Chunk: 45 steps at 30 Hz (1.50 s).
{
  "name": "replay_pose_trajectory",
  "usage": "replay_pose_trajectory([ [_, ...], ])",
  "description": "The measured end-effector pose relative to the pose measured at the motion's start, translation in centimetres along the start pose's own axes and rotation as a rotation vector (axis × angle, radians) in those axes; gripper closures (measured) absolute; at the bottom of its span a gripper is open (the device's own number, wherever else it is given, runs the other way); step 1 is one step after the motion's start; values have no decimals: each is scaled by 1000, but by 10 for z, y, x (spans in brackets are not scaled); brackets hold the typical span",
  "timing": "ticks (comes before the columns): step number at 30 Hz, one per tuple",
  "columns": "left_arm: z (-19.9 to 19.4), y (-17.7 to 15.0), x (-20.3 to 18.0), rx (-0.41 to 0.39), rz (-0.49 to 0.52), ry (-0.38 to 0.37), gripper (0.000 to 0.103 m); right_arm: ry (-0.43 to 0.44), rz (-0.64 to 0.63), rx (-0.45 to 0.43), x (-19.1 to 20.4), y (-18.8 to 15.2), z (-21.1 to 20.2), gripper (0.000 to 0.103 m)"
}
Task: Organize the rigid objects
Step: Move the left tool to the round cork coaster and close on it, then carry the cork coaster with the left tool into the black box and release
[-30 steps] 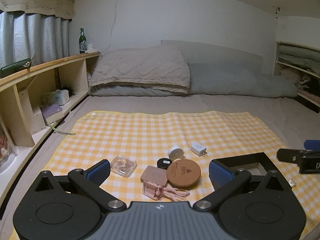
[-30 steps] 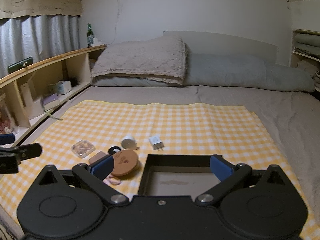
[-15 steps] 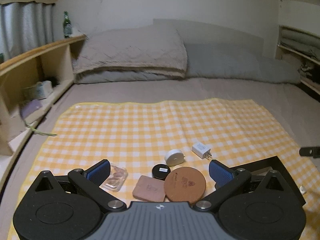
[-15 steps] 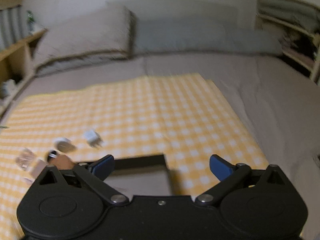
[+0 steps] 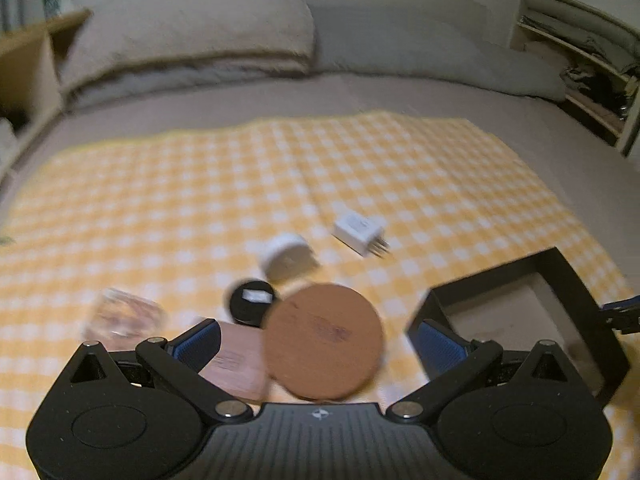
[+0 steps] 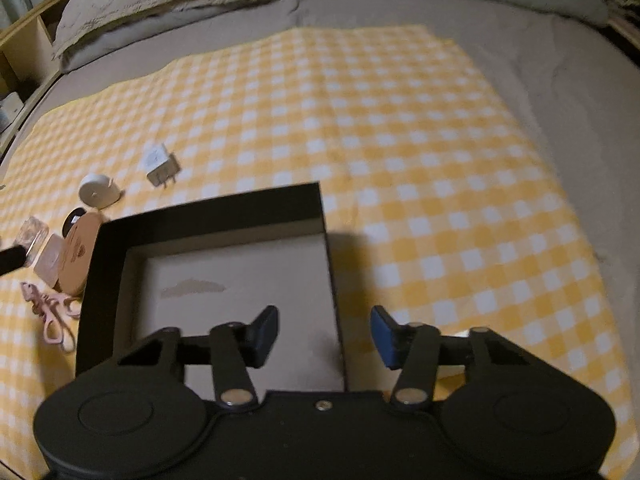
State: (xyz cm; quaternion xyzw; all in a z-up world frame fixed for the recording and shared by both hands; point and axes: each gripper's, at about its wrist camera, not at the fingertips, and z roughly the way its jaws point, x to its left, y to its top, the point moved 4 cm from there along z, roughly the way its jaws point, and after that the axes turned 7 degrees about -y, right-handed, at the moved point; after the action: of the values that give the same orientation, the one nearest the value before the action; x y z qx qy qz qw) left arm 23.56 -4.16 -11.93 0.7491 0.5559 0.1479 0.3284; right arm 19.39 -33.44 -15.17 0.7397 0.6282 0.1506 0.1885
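A black open box point(image 6: 208, 208) lies on the yellow checked cloth point(image 6: 400, 120). My right gripper point(image 6: 324, 334) hangs over the box's right wall, one finger inside and one outside. Its jaws are closing, and the pads stand apart from the wall. My left gripper point(image 5: 320, 340) is open wide just above a round brown disc point(image 5: 324, 340). Beside the disc lie a tan square case point(image 5: 236, 364), a small black tin point(image 5: 250, 306), a white round piece point(image 5: 286, 258), a white charger plug point(image 5: 358, 234) and a clear plastic case point(image 5: 120, 318). Pink scissors point(image 6: 52, 312) lie left of the box.
The cloth covers a grey bed with pillows point(image 5: 192, 36) at its head. Wooden shelves point(image 5: 24, 64) run along the left side and more shelving point(image 5: 580, 56) stands at the right. Bare cloth stretches right of the box point(image 5: 520, 320).
Both grippers have sunk and tipped down toward the cloth. The right jaws narrowed from wide to astride the box's right wall. The left gripper came close over the brown disc.
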Motion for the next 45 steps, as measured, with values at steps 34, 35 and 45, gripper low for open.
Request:
replay_pose_trajectory([
  [34,37,14,-26,51,23,-191,4,-2,22,47,-6,0,9,99],
  [35,32,14,-36,44,35,-221,4,-1,23,47,-7,0,9,99],
  [45,39,-16,-134,128,182,-398,4,1,24,48,-5,0,10,99],
])
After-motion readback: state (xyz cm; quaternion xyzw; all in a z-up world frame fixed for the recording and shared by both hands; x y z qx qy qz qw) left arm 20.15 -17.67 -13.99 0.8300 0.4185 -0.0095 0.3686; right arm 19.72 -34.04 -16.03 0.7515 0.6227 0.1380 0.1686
